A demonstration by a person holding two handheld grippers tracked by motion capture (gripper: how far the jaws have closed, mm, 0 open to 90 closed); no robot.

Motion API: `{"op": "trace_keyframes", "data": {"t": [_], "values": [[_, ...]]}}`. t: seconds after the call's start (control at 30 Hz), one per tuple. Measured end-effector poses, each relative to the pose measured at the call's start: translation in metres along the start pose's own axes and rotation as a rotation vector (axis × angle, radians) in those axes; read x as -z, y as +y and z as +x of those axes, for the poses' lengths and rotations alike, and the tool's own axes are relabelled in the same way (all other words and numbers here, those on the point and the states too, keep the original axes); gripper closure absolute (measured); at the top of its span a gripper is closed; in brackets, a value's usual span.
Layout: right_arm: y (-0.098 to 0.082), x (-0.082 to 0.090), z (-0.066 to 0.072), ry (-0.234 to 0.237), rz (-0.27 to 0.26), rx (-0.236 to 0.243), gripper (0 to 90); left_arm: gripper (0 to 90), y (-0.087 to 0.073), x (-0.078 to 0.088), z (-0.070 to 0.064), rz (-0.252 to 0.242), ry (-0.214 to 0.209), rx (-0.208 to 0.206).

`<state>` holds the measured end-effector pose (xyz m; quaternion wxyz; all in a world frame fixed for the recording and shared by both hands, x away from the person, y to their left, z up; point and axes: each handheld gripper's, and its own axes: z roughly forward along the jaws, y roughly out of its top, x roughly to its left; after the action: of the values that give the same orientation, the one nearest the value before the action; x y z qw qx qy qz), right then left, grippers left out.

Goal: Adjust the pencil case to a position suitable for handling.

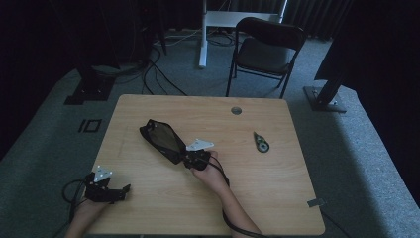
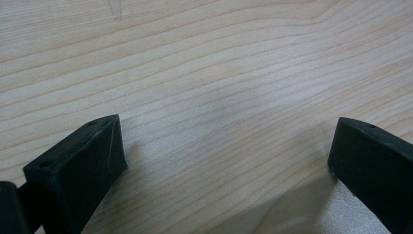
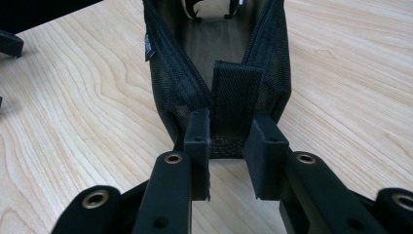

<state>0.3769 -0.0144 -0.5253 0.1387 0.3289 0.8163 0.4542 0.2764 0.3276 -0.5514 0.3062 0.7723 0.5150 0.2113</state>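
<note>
The black mesh pouch [image 1: 162,140] lies on the tabletop [image 1: 208,203] a little left of its middle, its long axis running from the far left toward the near right. Its zip looks undone: in the right gripper view the two zipper edges spread apart into a V and the inside of the pouch [image 3: 214,44] shows between them. The right tool [image 1: 197,159] has its jaws drawn close around the fabric tab [image 3: 233,105] at the pouch's near end, so it appears to be pinching or about to pinch that tab; the jaws are not fully together.

The left tool [image 1: 110,191] sits by the near left corner, jaws wide apart over bare wood and holding nothing [image 2: 229,161].

As a judgement, the pouch is open and steadied at one end, while nothing has yet gone in; the small dark tool-like object with a round end [image 1: 261,142] lying toward the right edge seems the likely thing to pack, and it is untouched.

Counted: one pouch, one small object, two tools, one round grommet hole [image 1: 236,110] near the far edge, one folding chair [image 1: 265,52] beyond the tabletop.
</note>
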Motion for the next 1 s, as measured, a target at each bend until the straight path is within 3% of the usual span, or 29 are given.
{"op": "trace_keyframes", "data": {"t": [1.0], "values": [[-0.027, 0.058, -0.029, -0.048, -0.004, -0.017, 72.6, 0.1, 0.000, 0.000, 0.000, 0.000, 0.000, 0.000]]}}
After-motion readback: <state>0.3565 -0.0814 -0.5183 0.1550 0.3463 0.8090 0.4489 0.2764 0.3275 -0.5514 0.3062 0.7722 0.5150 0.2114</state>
